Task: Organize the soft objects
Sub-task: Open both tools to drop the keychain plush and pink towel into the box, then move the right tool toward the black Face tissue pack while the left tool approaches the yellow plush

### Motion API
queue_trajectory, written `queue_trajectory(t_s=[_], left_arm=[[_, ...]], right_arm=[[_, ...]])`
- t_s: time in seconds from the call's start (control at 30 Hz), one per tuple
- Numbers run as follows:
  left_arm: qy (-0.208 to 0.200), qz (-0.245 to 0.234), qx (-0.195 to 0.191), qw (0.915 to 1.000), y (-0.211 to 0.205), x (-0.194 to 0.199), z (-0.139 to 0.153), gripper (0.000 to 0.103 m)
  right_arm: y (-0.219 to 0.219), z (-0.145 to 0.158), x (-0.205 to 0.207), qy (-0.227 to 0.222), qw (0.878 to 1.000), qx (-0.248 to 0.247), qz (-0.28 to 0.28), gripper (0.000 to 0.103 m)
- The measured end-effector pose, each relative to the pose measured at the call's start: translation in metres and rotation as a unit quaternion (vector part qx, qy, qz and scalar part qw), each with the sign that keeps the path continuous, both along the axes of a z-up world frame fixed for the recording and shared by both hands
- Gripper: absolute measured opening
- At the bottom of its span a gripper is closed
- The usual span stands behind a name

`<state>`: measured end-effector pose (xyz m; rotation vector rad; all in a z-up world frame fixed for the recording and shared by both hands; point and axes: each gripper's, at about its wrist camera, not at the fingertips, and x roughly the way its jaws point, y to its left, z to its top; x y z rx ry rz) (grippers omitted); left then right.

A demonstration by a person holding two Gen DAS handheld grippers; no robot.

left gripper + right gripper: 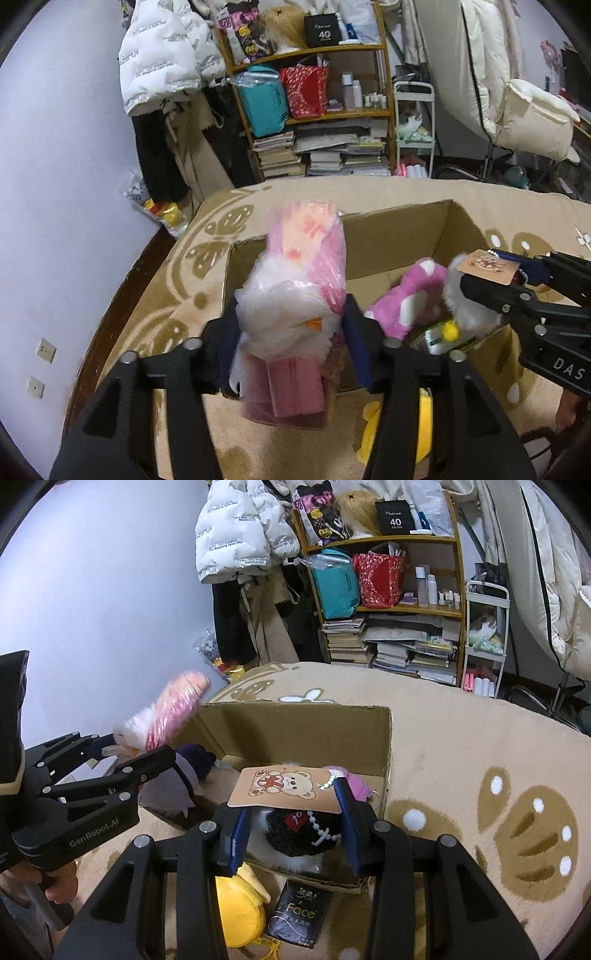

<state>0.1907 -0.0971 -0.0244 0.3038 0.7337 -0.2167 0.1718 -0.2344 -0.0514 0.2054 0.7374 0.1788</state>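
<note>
My left gripper (291,350) has its two pads either side of a bagged plush (295,295), a pink-and-white soft toy in crinkly clear plastic. The plastic bulges between the pads and I read it as held, though how firmly I can't tell. Its long axis runs up and away from me, leaning out over the near-left corner of the cardboard box (391,236), with the bottom end hanging below my fingers, outside the near wall.

Over to my right gripper (291,830): it's clamped on a fluffy black-and-white toy (295,834) with a bead chain and a bear-print tag (284,788) lying flat across the top. That one sits right above the near edge of the box, near its right corner.

Out from there, inside the box: a pink-and-white plush (402,299) in the middle, a purple soft thing (184,775) toward the left wall. On the beige rug (461,746) just in front of the box lie a yellow plush (236,904) and a black tissue pack (299,915).

So the key relation: the box opening lies ahead of and below both tools. The right load is nearer the opening; the left one, I'd judge, has to go forward so its hanging tail clears the wall.
</note>
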Motion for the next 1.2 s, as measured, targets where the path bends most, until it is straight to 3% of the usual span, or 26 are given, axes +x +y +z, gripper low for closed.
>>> queue_trajectory(t_s=[0.17, 0.23, 0.37, 0.43, 0.5, 0.9, 1.2], left_arm=[[0.003, 0.015, 0.010, 0.9998, 0.002, 0.003, -0.005, 0.074], [-0.002, 0.024, 0.010, 0.9997, 0.004, 0.001, -0.004, 0.079], [-0.007, 0.032, 0.003, 0.9995, 0.012, -0.002, 0.003, 0.091], [-0.011, 0.039, -0.002, 0.9992, 0.017, -0.004, 0.008, 0.094], [-0.011, 0.045, -0.007, 0.9989, 0.023, -0.006, 0.013, 0.098], [-0.030, 0.085, -0.025, 0.9955, 0.052, -0.034, 0.042, 0.101], [-0.020, 0.094, -0.041, 0.9946, 0.059, -0.062, 0.047, 0.101]], right_arm=[[-0.002, 0.000, 0.001, 0.007, 1.000, 0.004, -0.002, 0.050], [-0.003, 0.003, -0.001, 0.004, 1.000, 0.008, -0.008, 0.064], [-0.007, 0.009, -0.004, 0.002, 1.000, 0.016, -0.016, 0.074], [-0.008, 0.012, -0.006, 0.001, 1.000, 0.018, -0.020, 0.085], [-0.011, 0.016, -0.011, -0.003, 0.999, 0.019, -0.025, 0.090], [-0.019, 0.032, -0.038, -0.006, 0.999, 0.020, -0.036, 0.091], [-0.020, 0.034, -0.064, -0.005, 0.999, 0.028, -0.033, 0.091]])
